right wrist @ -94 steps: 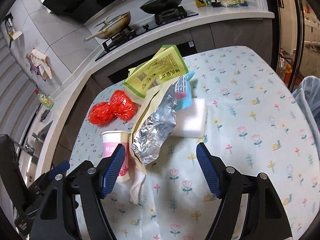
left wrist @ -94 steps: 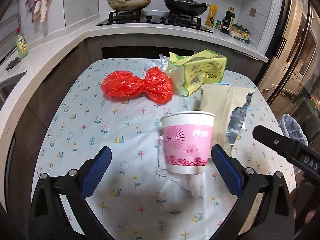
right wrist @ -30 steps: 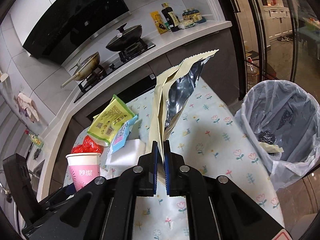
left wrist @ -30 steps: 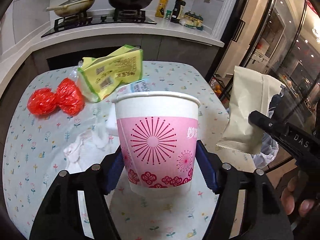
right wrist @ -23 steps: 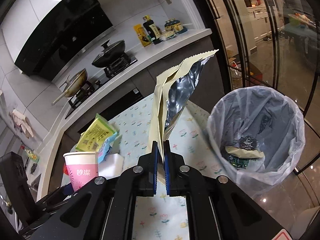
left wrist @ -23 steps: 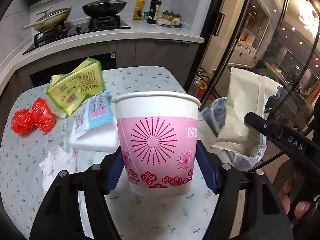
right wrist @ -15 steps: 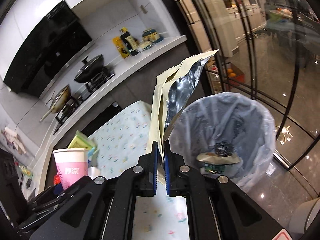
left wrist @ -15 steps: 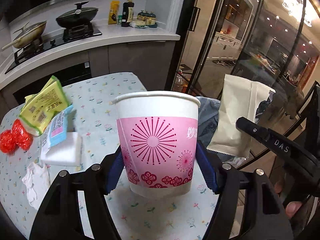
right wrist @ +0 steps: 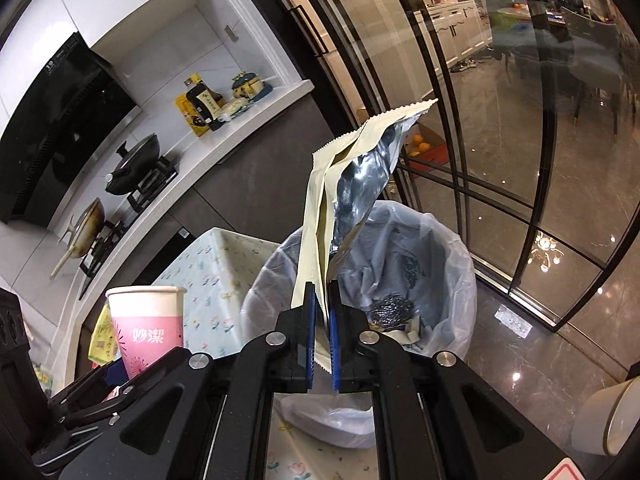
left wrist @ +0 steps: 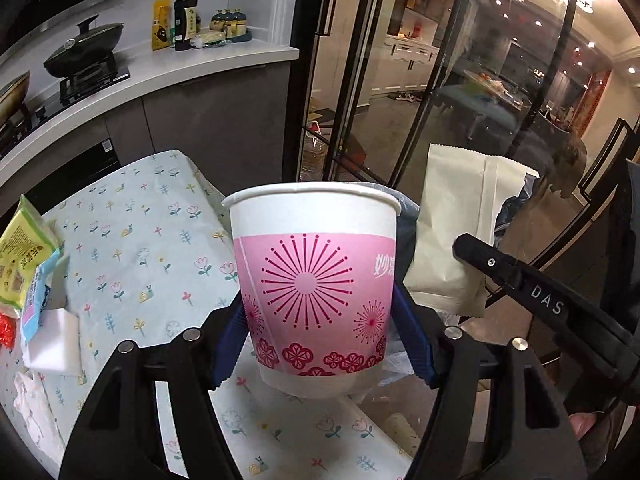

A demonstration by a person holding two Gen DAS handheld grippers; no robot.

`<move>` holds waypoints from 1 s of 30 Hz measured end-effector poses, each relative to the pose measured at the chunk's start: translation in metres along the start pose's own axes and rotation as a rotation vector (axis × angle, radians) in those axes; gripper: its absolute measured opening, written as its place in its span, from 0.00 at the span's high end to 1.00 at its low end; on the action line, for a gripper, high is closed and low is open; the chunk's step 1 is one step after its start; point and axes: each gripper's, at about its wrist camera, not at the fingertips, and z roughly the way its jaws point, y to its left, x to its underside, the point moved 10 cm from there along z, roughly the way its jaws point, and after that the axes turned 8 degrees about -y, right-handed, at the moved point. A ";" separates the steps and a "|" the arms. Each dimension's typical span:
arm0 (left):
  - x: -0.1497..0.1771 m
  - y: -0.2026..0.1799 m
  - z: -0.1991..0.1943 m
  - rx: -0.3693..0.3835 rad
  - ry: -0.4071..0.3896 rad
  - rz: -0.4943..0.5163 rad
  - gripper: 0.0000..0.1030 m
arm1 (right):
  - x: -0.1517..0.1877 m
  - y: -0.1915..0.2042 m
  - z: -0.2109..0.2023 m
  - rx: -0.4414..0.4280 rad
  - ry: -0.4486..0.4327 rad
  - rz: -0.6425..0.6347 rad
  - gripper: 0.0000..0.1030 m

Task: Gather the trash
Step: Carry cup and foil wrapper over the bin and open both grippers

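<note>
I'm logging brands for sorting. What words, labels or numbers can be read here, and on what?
"妙潔" on the pink paper cup.
"DAS" on the right gripper arm.
Print on the yellow packet, blue packet and counter bottles: too small to read.

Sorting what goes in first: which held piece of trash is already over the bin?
The torn cream foil-lined pouch in the right gripper; the pink paper cup is beside the bin.
</note>
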 end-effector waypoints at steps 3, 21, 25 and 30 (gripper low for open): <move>-0.001 -0.006 0.012 0.005 0.015 0.005 0.37 | -0.002 -0.005 0.008 0.010 0.005 0.005 0.94; -0.003 -0.018 0.030 -0.006 0.035 0.010 0.19 | -0.004 -0.013 0.026 0.034 0.011 0.025 0.70; -0.006 -0.017 0.026 -0.012 0.026 0.008 0.17 | -0.009 -0.011 0.022 0.033 -0.006 0.024 0.62; -0.008 -0.011 0.022 -0.017 0.017 -0.004 0.17 | -0.013 -0.007 0.017 0.025 -0.020 0.027 0.61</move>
